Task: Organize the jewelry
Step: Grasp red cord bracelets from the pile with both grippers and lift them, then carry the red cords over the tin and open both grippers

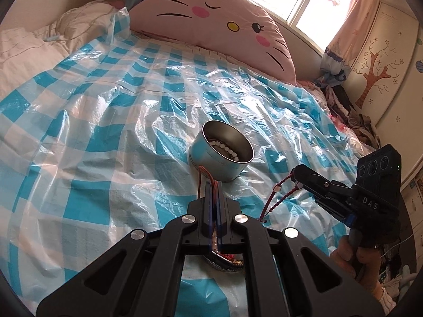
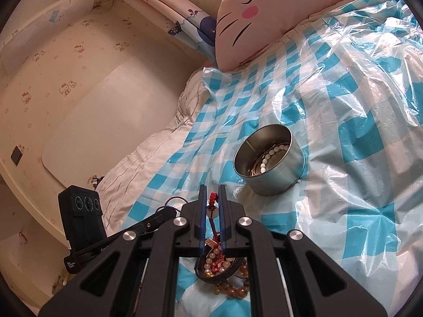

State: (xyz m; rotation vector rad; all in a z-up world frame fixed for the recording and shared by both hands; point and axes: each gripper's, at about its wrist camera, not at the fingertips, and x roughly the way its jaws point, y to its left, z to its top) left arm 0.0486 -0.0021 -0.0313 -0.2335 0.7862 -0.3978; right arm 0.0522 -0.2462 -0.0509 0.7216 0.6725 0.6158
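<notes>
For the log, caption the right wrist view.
Right hand-held gripper pinching a red cord bracelet above jewelry pile, near open tin.

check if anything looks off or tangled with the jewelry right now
One oddity: the red cord bracelet is strung between both tools. The right hand-held gripper pinches its knotted end while the left hand-held gripper clamps another cord loop. The tin stands upright, the white beads inside.

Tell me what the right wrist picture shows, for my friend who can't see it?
The right gripper is shut on a red cord bracelet, lifted above a pile of beaded bracelets. Just ahead, a round metal tin with white beads inside sits on a blue checked plastic sheet.
</notes>
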